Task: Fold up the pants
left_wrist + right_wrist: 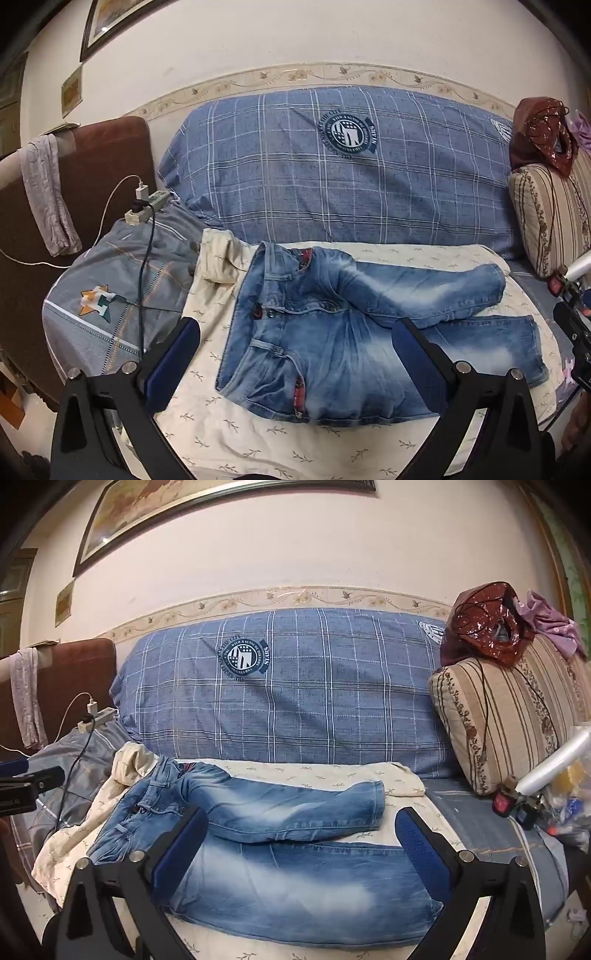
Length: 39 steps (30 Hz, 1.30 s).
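Faded blue jeans (343,343) lie flat on a cream leaf-print sheet (229,424), waistband to the left, legs to the right. The far leg lies slightly rumpled above the near leg. They also show in the right wrist view (295,871). My left gripper (295,343) is open and empty, held above the waist and hip. My right gripper (301,830) is open and empty, held above the near leg. The right gripper's body shows at the right edge of the left wrist view (574,321).
A large blue plaid pillow (343,173) stands behind the jeans. A grey pillow (110,295), power strip (142,208) and cables lie left. A striped cushion (509,720) with a red bag (487,627) sits right, clutter (554,794) below it.
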Motion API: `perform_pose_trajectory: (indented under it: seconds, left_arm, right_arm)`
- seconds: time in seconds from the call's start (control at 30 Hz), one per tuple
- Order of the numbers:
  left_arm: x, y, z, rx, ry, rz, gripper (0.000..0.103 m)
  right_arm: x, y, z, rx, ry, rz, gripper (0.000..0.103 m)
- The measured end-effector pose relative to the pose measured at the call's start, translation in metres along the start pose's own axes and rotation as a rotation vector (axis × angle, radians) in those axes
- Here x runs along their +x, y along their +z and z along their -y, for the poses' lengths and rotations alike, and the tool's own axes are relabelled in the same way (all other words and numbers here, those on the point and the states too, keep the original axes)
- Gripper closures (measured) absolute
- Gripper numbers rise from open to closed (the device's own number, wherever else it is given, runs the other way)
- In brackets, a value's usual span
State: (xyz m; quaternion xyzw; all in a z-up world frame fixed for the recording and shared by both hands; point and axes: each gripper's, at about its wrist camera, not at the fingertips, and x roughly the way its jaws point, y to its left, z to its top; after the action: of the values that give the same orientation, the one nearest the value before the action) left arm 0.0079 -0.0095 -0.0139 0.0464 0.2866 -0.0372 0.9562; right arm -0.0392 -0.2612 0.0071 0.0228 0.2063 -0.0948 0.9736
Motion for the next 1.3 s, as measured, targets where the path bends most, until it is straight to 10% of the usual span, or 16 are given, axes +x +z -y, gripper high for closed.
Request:
perform_pose_trajectory:
  seconds: [1.3]
  left_arm:
    - [0.016,-0.027,0.018,0.028,0.007,-0.076,0.000]
  right_arm:
    - [0.005,-0.012,-0.018,-0.026,-0.136,-0.079,0.000]
